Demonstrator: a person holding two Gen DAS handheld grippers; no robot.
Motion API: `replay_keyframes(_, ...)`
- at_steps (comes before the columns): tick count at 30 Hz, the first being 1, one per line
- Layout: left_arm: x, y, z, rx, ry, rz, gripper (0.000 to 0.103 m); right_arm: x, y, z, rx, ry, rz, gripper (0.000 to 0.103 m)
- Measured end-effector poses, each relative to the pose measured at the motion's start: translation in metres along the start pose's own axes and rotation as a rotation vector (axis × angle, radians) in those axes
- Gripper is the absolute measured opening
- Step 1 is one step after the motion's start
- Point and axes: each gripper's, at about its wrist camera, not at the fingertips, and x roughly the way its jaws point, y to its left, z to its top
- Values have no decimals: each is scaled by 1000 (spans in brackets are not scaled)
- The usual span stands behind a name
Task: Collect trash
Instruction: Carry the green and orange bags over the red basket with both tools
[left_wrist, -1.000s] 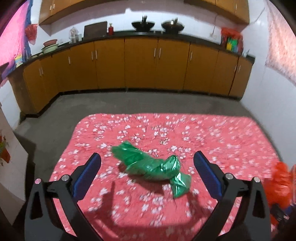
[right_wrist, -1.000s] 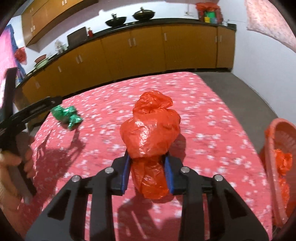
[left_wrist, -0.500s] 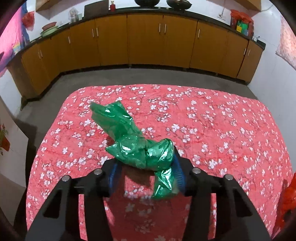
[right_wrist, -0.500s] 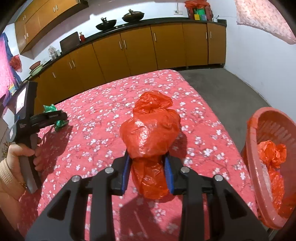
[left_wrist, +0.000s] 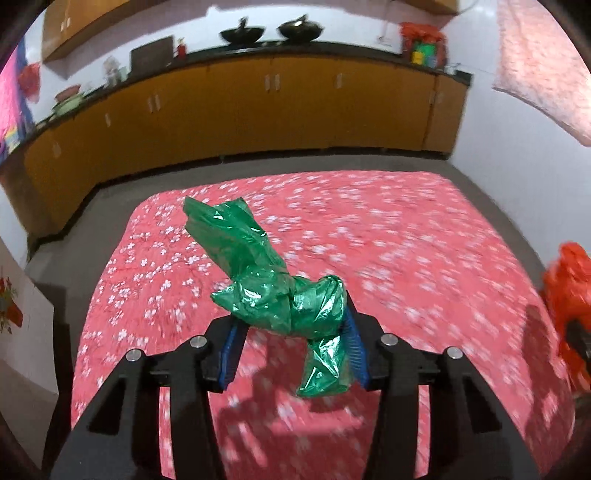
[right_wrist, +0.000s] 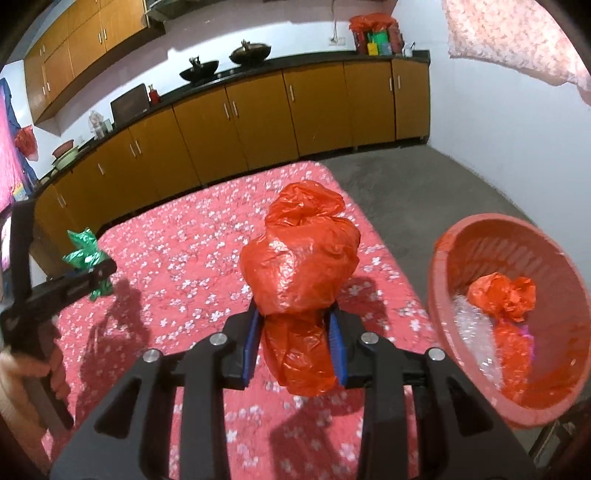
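Orange kitchen cabinets (right_wrist: 258, 122) backed the red floral-print cloth surface (right_wrist: 192, 280). I had the left gripper (left_wrist: 291, 347) clamped on the crumpled green plastic bag (left_wrist: 273, 291) and the right gripper (right_wrist: 295, 347) clamped on the crinkled orange plastic bag (right_wrist: 299, 273), both lifted above that cloth. The round red plastic basket (right_wrist: 458, 243) sat just right of the cloth. I judged either slippery bag could slide free. Its far rim was cut off.
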Motion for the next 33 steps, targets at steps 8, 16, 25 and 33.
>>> replay_keyframes(8, -63, -26, -4, 85, -80, -64, 48, -46, -6, -10, 28, -35, -18, 32)
replay_keyframes(16, -110, -44, -14, 127, -140, -106, 48, -96, -9, -14, 35, -78, -34, 32)
replay_keyframes(25, -140, -64, -19, 170, -180, -146, 48, -139, -16, -16, 29, -115, -63, 32)
replay_keyframes(33, -152, -80, -19, 200, -205, -175, 48, -164, -26, -15, 40, -145, -87, 32)
